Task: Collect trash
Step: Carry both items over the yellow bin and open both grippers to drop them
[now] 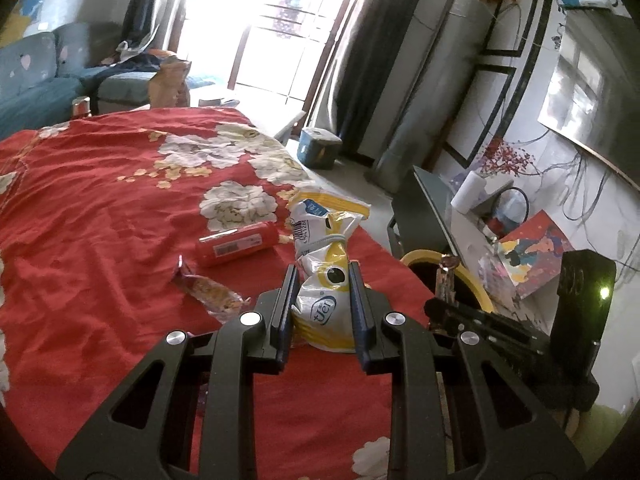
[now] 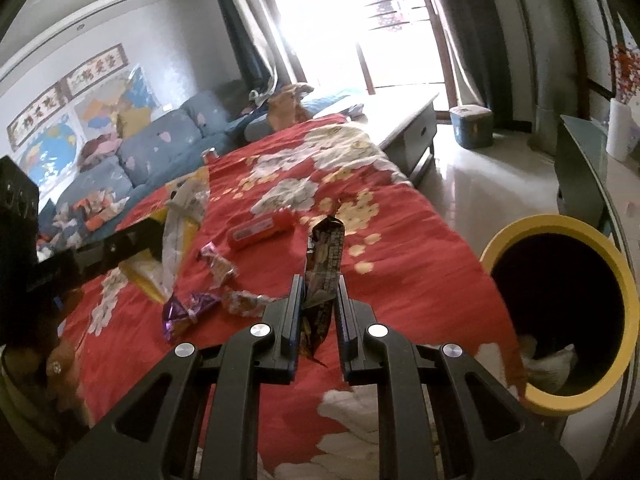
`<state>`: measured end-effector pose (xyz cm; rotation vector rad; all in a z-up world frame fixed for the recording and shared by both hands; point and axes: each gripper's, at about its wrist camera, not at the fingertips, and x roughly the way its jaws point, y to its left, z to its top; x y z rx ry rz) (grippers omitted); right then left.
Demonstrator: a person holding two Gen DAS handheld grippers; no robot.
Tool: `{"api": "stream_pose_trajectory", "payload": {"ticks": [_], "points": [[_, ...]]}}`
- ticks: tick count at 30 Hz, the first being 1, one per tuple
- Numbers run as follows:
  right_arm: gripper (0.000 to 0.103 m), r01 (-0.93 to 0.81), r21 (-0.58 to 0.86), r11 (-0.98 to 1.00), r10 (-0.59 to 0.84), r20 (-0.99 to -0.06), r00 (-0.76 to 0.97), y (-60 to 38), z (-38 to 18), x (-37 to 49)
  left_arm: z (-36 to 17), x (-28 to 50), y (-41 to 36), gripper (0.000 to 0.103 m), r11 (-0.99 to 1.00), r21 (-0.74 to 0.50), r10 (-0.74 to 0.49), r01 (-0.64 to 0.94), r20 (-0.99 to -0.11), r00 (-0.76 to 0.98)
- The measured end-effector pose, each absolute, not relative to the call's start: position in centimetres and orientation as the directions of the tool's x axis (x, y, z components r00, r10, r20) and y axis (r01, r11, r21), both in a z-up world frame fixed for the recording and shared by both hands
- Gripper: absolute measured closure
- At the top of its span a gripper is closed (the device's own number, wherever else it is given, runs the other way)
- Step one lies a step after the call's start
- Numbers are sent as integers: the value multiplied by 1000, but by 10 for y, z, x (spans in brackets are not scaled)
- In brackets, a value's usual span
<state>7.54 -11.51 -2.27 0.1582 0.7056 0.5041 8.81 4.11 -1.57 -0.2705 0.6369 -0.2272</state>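
Both my grippers are busy, and each one has trash in it. Starting at the left, my left gripper (image 1: 323, 280) has its jaws squeezed onto a white and yellow bag (image 1: 326, 276). I pinch it low down so the knotted top stands up and nothing spills.

Next to it on the red blanket (image 1: 100, 220) lie a red packet (image 1: 238, 244) and a crinkly snack wrapper (image 1: 212, 292). A shiny purple wrapper (image 2: 188, 308) sits near them too. I think they lie loose there because nobody has picked them up yet.

Moving right, my right gripper (image 2: 319, 292) has its jaws shut tight on a dark wrapper (image 2: 324, 264). It stands up tall between them, off the blanket, so I can carry it.

Far to the right is the yellow bin (image 2: 624, 280). It sits just beside the bed edge, with its open mouth turned my way, so dropping trash in looks easy. Something white already lies at the bottom
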Motion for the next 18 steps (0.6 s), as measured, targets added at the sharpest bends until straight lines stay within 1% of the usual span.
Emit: {"api": "stream_pose_trajectory", "payload": {"ticks": [18], "points": [[88,-286,332,899,431,-558,709,-164,-21,92,-17,101,-5,85,934,-295,-341,203,-562,753]]}}
